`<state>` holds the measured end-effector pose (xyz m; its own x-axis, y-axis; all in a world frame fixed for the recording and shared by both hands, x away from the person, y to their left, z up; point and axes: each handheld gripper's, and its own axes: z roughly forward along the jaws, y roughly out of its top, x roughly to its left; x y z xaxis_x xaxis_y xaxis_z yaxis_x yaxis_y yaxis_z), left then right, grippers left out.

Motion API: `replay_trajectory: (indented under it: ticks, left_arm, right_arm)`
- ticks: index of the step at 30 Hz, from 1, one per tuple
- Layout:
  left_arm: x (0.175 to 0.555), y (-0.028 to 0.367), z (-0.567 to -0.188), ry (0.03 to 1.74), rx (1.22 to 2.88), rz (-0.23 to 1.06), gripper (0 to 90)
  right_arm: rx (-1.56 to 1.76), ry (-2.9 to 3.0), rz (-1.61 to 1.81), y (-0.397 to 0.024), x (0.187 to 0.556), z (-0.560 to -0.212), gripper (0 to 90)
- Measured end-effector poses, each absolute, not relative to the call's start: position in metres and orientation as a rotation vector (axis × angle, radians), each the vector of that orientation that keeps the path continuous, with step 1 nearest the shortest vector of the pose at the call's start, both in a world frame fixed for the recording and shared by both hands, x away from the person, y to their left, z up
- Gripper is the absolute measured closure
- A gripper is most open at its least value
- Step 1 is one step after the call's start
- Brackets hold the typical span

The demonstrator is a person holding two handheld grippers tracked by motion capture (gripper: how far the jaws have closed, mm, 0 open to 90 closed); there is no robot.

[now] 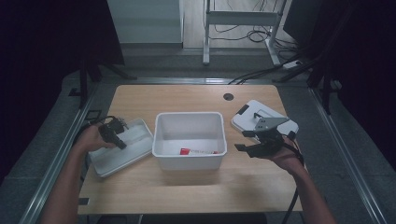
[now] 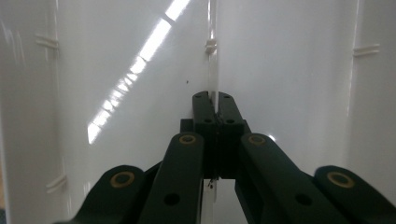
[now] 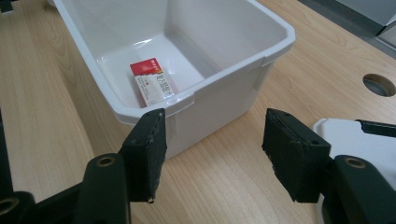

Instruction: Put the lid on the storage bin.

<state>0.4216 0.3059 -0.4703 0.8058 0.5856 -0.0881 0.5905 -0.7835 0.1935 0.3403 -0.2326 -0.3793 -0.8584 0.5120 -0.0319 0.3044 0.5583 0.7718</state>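
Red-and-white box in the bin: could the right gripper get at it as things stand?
Probably yes. The right gripper hangs open beside the white bin, which has no lid on, and the box lies alone on its floor. It would have to go over the rim and down.

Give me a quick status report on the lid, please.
Left gripper shut on lid's rib. Right gripper open, empty, beside bin. Nothing blocking.

The red-and-white box [image 1: 198, 151] is partly hidden behind the white bin [image 1: 189, 161] front wall; its print is too small to read, possibly a label.
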Motion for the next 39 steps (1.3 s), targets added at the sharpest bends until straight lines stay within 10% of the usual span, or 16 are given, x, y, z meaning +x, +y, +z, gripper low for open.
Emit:
replay_trajectory:
  ticks: [23,39]
  left_arm:
    - [0.402,0.309,-0.319,0.710,2.654,0.190,89.6]
    - [0.409,0.266,-0.291,0.589,2.694,0.207,89.7]
  right_arm:
    - [0.717,2.524,1.179,-0.240,0.340,-0.383,39.6]
    - [0.758,2.522,1.167,-0.249,0.340,-0.392,39.6]
